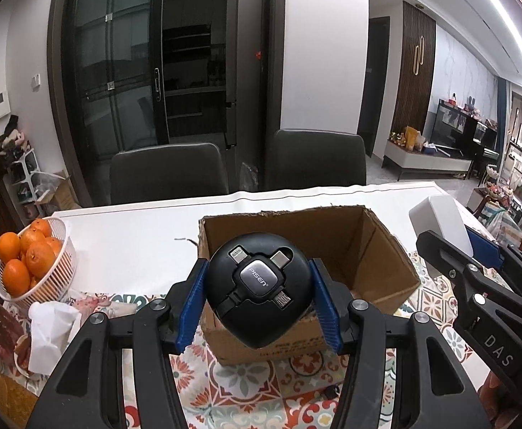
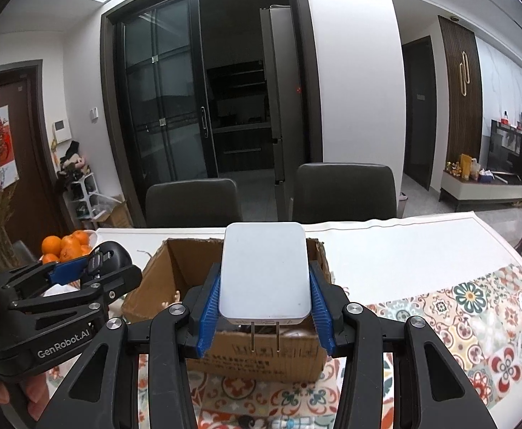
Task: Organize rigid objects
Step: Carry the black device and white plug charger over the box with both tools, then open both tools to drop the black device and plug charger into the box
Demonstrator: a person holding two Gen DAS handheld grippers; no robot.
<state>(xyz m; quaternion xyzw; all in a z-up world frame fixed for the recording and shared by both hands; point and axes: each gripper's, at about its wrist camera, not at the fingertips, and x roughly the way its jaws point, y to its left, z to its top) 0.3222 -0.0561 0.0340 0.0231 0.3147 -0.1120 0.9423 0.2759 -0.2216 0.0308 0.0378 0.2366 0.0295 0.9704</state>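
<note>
My left gripper [image 1: 259,286] is shut on a round black multi-plug cable reel [image 1: 257,286] with a silver centre cap, held above the near wall of an open cardboard box [image 1: 379,250]. My right gripper [image 2: 265,298] is shut on a white wall charger [image 2: 265,271], its two metal prongs pointing down toward me, over the same cardboard box [image 2: 189,268]. In the left wrist view the white charger [image 1: 439,221] and right gripper [image 1: 482,250] show at the right edge. The left gripper [image 2: 82,268] with the reel [image 2: 112,254] appears at the left of the right wrist view.
A white basket of oranges [image 1: 32,261] stands at the table's left, with crumpled white paper [image 1: 52,332] in front of it. The table carries a patterned cloth [image 2: 475,321] near me and a white cover [image 1: 136,228] farther back. Two dark chairs [image 1: 168,175] stand behind the table.
</note>
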